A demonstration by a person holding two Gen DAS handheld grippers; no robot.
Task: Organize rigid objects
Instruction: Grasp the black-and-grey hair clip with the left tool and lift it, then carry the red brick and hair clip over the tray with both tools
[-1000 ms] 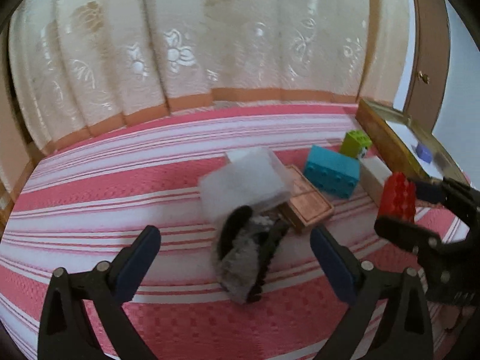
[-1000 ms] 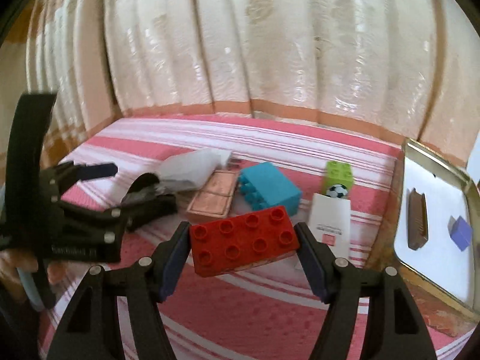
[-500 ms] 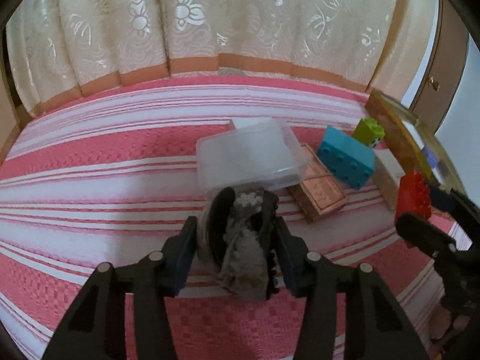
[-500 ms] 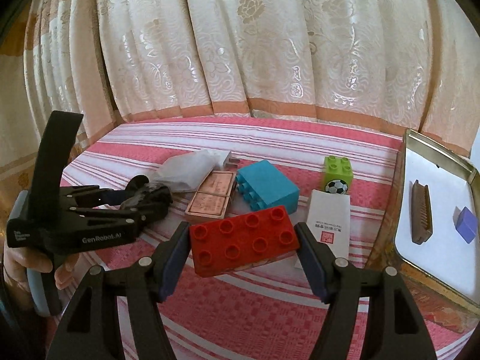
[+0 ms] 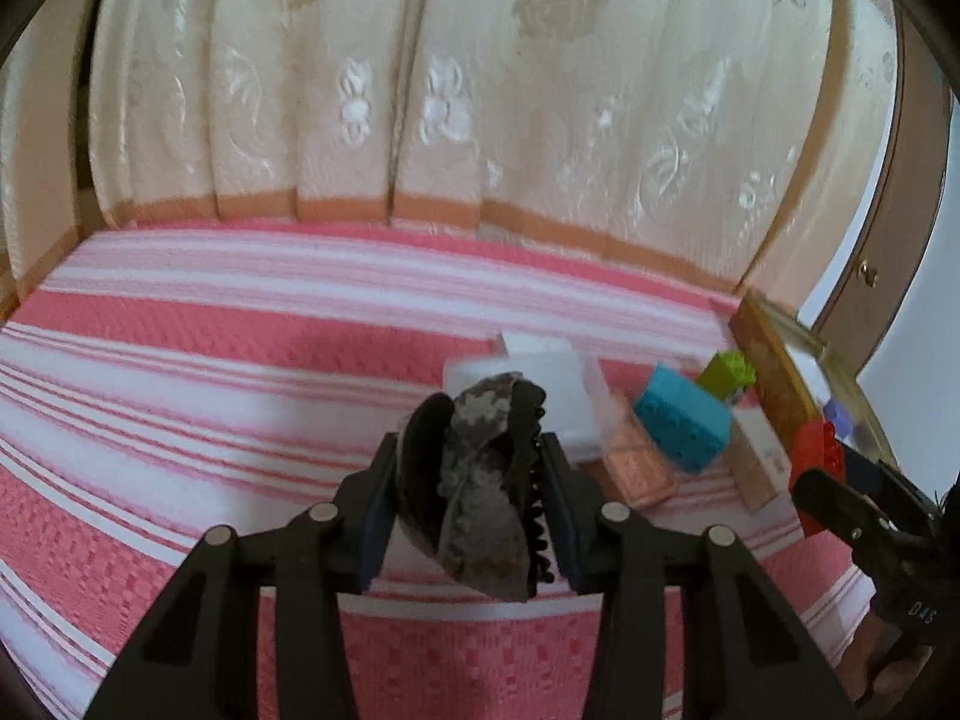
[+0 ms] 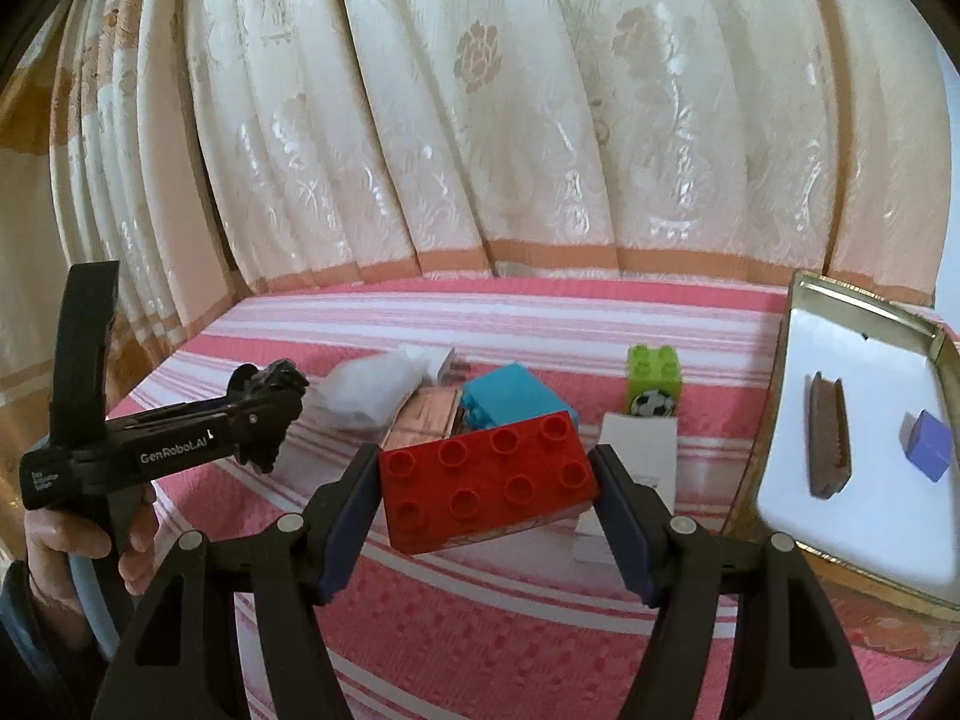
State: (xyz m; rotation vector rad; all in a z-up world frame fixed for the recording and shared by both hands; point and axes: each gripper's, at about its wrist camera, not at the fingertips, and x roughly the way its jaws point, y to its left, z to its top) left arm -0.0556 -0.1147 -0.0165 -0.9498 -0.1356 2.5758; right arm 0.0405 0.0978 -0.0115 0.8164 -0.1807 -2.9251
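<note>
Left gripper (image 5: pixel 469 498): jaws closing, both pads already against the sides of a dark hair claw clip (image 5: pixel 480 480) with a grey mottled piece on it; the clip is held clear of the cloth.
Left gripper from the other side: seen in the right wrist view at (image 6: pixel 273 414), with the person's hand (image 6: pixel 90 534) on its handle.
Right gripper (image 6: pixel 487 474): clamped on a red building block (image 6: pixel 489 474), studs up, one pad on each short end, lifted above the cloth.
Just behind the clip: a clear plastic box (image 5: pixel 540 396), blurred here, so I cannot tell whether it touches the clip.
Beside the box: a copper-coloured flat case (image 6: pixel 423 420), lying against the box's right side.
Next along: a teal block (image 6: pixel 516 402), touching the case's far corner.
Further right: a green block (image 6: pixel 654 381) with a football picture, standing upright behind a white flat box (image 6: pixel 639 456).
Surface: a pink and white striped cloth (image 6: pixel 480 630) under everything.
Far right: a gold-rimmed tray (image 6: pixel 798 324) with a white floor, holding a brown comb (image 6: pixel 828 444) and a small purple cube (image 6: pixel 929 445), well apart.
Backdrop: a cream patterned curtain (image 6: pixel 510 120).
</note>
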